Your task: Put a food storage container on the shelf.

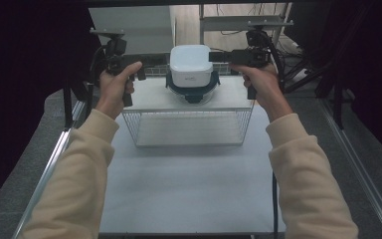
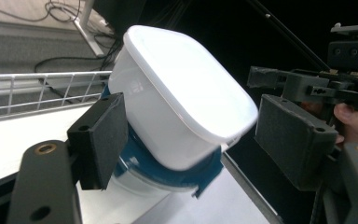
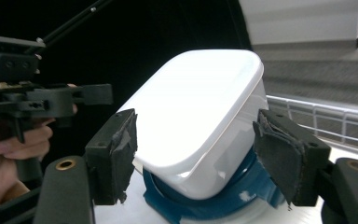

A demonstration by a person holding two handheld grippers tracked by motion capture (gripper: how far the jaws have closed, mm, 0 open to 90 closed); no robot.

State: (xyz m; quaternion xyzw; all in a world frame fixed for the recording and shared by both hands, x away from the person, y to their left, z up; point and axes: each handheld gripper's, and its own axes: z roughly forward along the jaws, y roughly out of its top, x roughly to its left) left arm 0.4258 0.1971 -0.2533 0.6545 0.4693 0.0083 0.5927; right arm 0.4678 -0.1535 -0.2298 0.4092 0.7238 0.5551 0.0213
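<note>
A white square tub [image 1: 191,63] stands stacked on a clear container with a blue lid [image 1: 193,88], on top of a white shelf [image 1: 149,97]. My left gripper [image 1: 140,73] is held just left of the stack and my right gripper [image 1: 221,56] just right of it. In the left gripper view the white tub [image 2: 182,107] lies between my left gripper's [image 2: 196,135] wide open jaws, with a gap at the right pad. The right gripper view shows the tub [image 3: 200,116] between the right gripper's [image 3: 200,154] open jaws, the pads clear of its sides.
Under the shelf top is a white wire basket [image 1: 189,129] on the white table [image 1: 189,189]. Metal frame posts and cables stand behind the shelf. The person's cream sleeves reach in from the bottom on both sides.
</note>
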